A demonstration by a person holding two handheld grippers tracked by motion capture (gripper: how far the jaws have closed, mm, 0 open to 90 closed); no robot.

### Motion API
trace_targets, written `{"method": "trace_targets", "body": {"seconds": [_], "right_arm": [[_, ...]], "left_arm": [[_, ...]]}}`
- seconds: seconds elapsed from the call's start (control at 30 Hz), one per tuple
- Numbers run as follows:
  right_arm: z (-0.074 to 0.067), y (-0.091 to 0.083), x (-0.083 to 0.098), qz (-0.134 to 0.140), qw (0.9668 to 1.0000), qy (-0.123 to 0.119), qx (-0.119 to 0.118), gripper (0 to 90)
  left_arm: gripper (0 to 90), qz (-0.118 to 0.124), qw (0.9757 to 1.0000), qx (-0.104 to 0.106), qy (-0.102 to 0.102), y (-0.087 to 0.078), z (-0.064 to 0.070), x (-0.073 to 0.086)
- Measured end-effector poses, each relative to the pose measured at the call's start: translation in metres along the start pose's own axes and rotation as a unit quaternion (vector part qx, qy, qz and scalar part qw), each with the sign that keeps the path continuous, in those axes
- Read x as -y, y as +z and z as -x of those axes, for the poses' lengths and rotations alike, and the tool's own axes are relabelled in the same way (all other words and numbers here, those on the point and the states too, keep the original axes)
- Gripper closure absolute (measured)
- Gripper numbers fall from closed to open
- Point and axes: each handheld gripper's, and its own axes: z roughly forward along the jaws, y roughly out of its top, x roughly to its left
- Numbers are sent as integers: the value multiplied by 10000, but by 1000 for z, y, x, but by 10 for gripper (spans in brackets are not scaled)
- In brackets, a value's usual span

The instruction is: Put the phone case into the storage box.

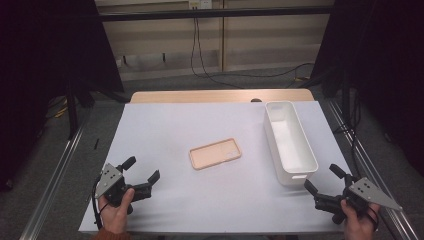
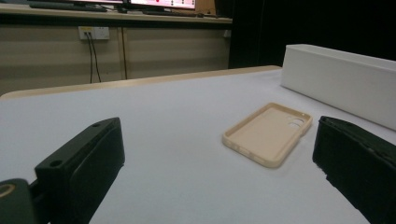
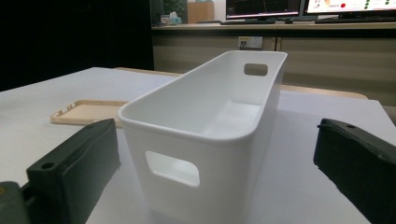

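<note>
A beige phone case lies hollow side up near the middle of the white table top. To its right stands a long white bin, with nothing inside it. My left gripper rests low at the front left, open, with the phone case ahead of its jaws and a little to the right. At the front right my right gripper is open too, right in front of the near end of the bin. The phone case lies beyond the bin's left side.
A wooden strip edges the far side of the table. Black frame posts and dark curtains stand at both sides, with metal rails along the floor. Cables hang on the back wall.
</note>
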Motion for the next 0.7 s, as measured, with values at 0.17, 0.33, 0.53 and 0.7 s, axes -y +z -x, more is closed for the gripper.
{"method": "trace_targets", "body": {"seconds": [0.17, 0.33, 0.53, 0.7], "right_arm": [[1, 1, 1, -5, 10000, 17, -1, 0], [2, 1, 1, 1, 10000, 33, 0, 0], [3, 2, 2, -14, 10000, 85, -5, 0], [1, -1, 3, -44, 10000, 55, 14, 0]], "left_arm": [[23, 32, 10000, -21, -21, 0, 1, 0], [23, -27, 10000, 23, 8, 2, 2, -1], [23, -64, 10000, 60, 29, 5, 3, -1], [22, -101, 9999, 128, 43, 8, 4, -2]]}}
